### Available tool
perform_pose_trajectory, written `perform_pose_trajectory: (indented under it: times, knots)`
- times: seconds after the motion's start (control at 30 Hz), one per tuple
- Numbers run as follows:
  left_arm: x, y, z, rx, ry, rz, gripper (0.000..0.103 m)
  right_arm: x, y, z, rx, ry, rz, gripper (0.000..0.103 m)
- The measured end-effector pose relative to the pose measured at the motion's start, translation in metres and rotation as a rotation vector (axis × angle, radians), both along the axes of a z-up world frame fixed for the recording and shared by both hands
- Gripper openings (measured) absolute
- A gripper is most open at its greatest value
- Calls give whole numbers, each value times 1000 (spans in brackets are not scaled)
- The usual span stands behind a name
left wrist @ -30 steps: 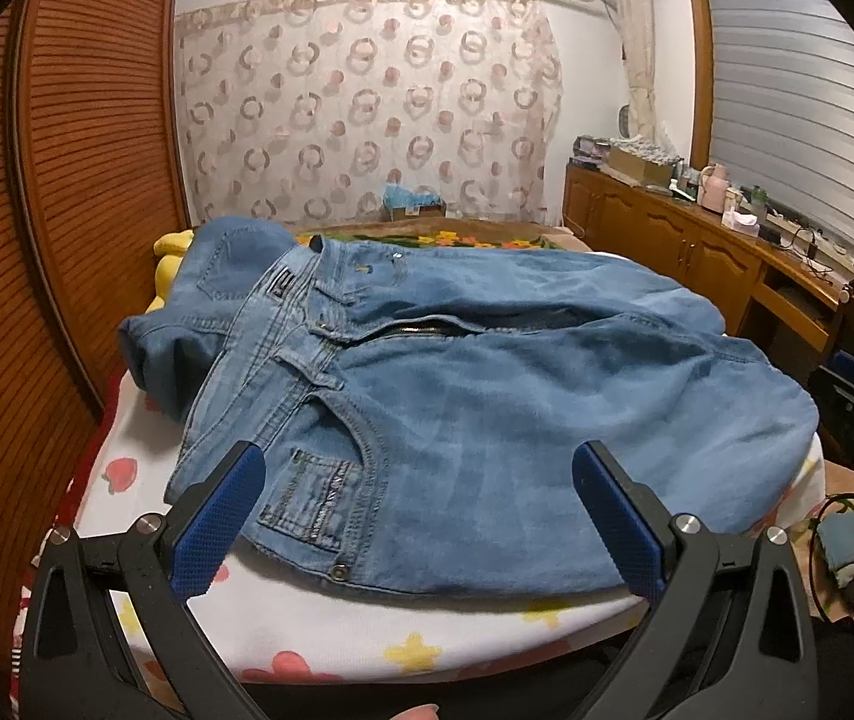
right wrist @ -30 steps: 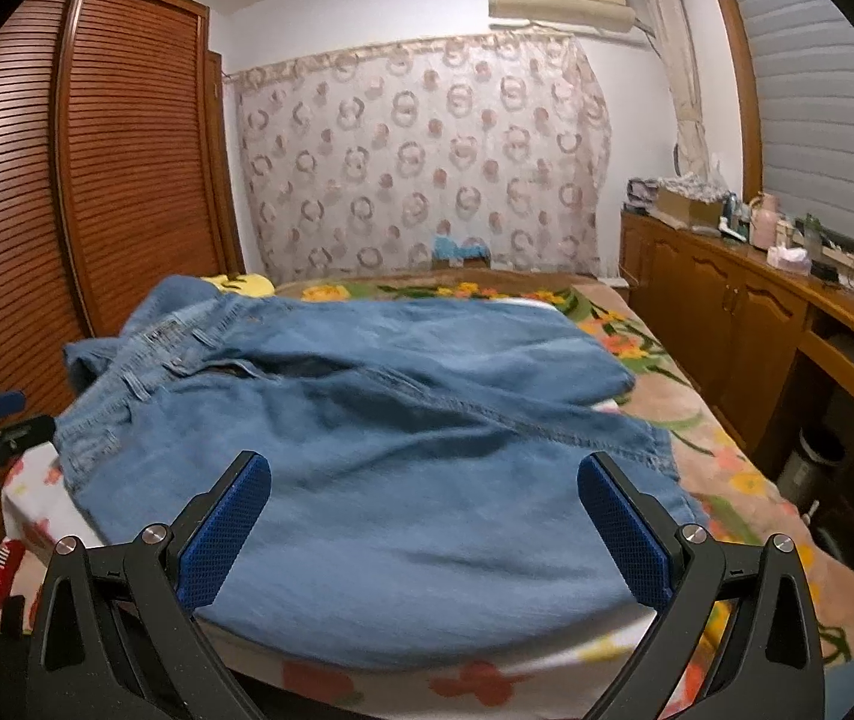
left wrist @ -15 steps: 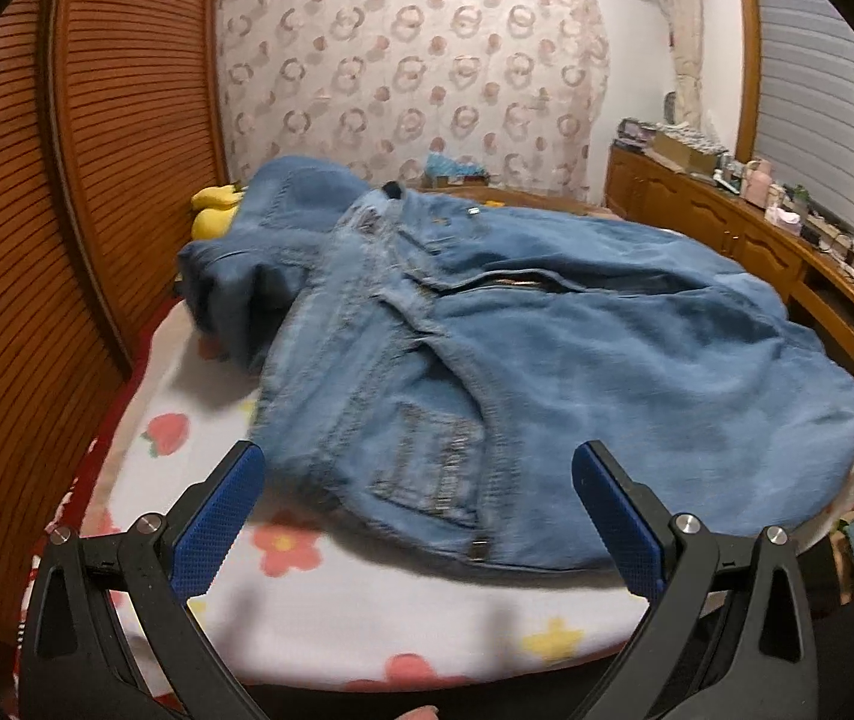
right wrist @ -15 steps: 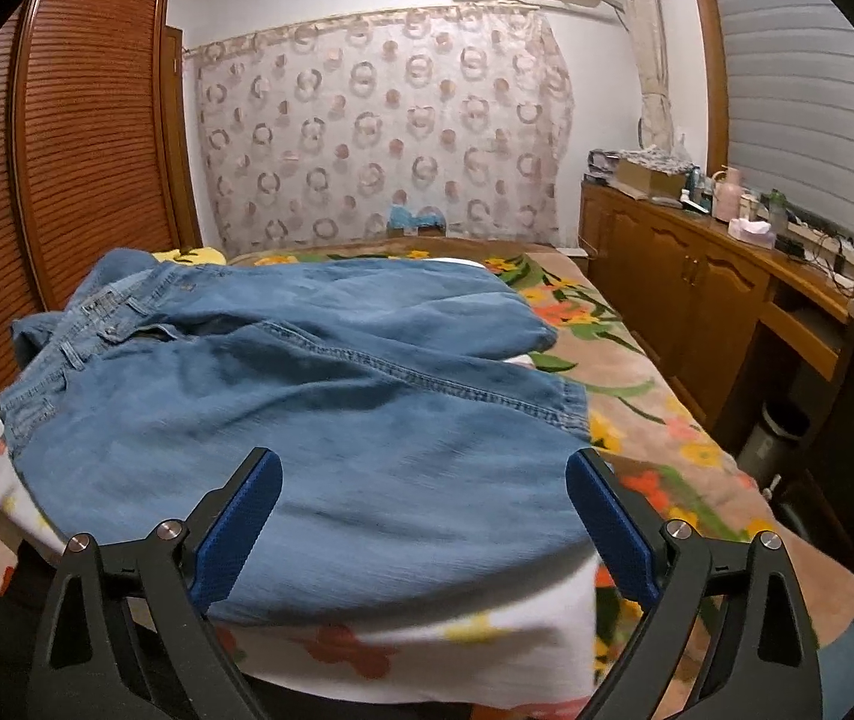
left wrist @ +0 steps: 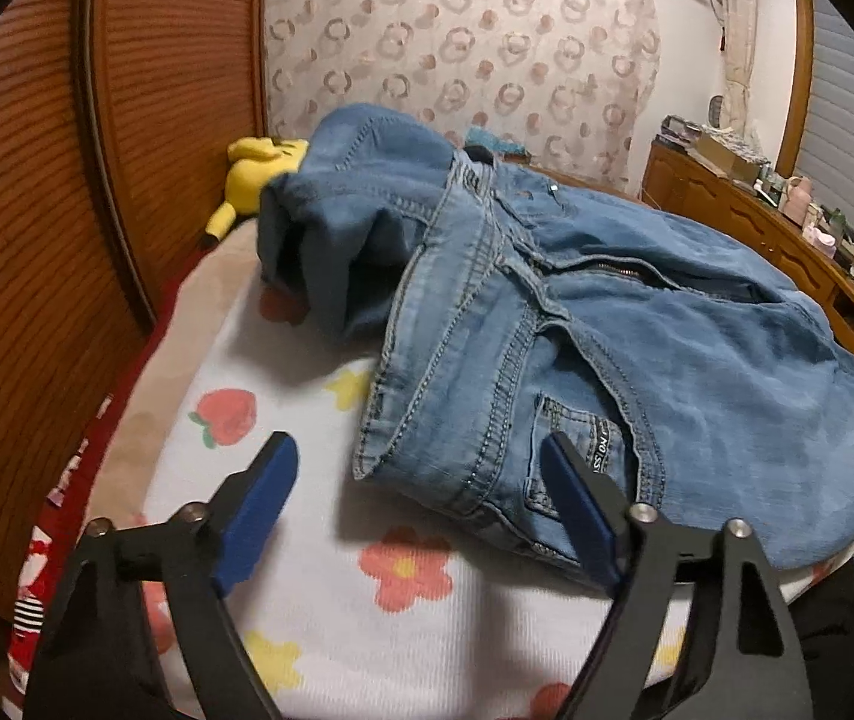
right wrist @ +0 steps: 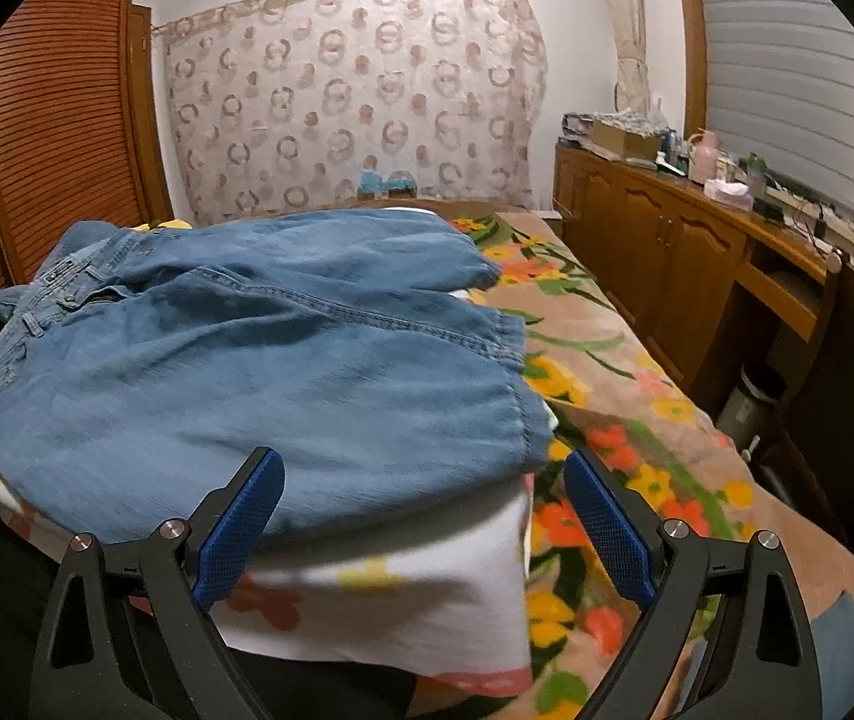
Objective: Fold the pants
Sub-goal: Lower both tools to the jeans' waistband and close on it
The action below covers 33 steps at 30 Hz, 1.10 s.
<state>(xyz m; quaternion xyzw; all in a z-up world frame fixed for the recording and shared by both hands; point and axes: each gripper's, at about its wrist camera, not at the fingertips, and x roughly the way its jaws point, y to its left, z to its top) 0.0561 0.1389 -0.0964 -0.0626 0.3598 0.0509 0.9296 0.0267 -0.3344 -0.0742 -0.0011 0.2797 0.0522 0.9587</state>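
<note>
Light blue jeans (left wrist: 637, 336) lie spread on a white flowered cloth (left wrist: 282, 396) on the bed. In the left wrist view the waistband corner and front pocket are just ahead of my left gripper (left wrist: 420, 474), which is open and empty above the cloth. One part of the jeans is bunched up at the far left. In the right wrist view the jeans (right wrist: 258, 354) show their leg hems at the right. My right gripper (right wrist: 420, 492) is open and empty, at the near edge by the hem corner.
A louvred wooden wardrobe (left wrist: 36, 192) runs along the left. A yellow plush toy (left wrist: 252, 174) lies behind the jeans. A flowered blanket (right wrist: 625, 432) covers the bed to the right. A wooden sideboard (right wrist: 697, 258) with clutter stands along the right wall.
My left gripper has moved left and closer, now facing the waistband corner. My right gripper has moved right, toward the hem end of the jeans. The jeans have not moved.
</note>
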Motion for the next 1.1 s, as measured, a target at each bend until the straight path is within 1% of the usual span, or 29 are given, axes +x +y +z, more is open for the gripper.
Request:
perform_pose_trajectory:
  times: [0.07, 0.13, 0.2, 0.27, 0.33, 0.4, 0.43, 0.53, 0.63, 0.73, 0.87, 0.93, 1.0, 1.07, 1.1]
  knots:
    - [3, 0, -4, -23, 15, -9, 74, -1, -1, 2, 4, 3, -7, 95]
    - [4, 2, -8, -27, 28, -2, 70, 0, -2, 1, 5, 4, -10, 95]
    - [5, 2, -10, -38, 32, -6, 69, 0, -3, 2, 5, 9, -8, 95]
    - [4, 2, -11, -51, 30, -14, 62, 0, -6, 2, 2, 17, -9, 95]
    - [4, 2, -13, -65, 32, -22, 60, -3, -11, 6, -3, 14, -7, 95]
    - [3, 3, -13, -60, 28, -27, 59, -4, -16, 8, 0, 20, -5, 94]
    - [3, 3, -13, -60, 25, -33, 53, -3, -18, 8, 2, 26, -4, 94]
    - [4, 5, -14, -70, 22, -32, 53, 3, -26, 3, 22, 46, -1, 92]
    - [3, 6, -14, -63, 24, -32, 52, 12, -30, 1, 73, 55, 0, 90]
    - [3, 7, -13, -61, 22, -34, 52, 20, -29, 1, 109, 59, 25, 85]
    - [4, 6, -12, -61, 19, -37, 51, 35, -31, -4, 134, 98, 52, 74]
    - [4, 5, -12, -59, 19, -36, 51, 41, -37, -3, 153, 114, 58, 64]
    - [4, 5, -12, -55, 18, -37, 51, 43, -40, 1, 155, 115, 62, 43]
    - [4, 5, -10, -53, 14, -38, 48, 42, -40, 8, 135, 98, 69, 25]
    - [2, 5, -8, -59, 4, -44, 47, 39, -40, 11, 124, 83, 79, 21]
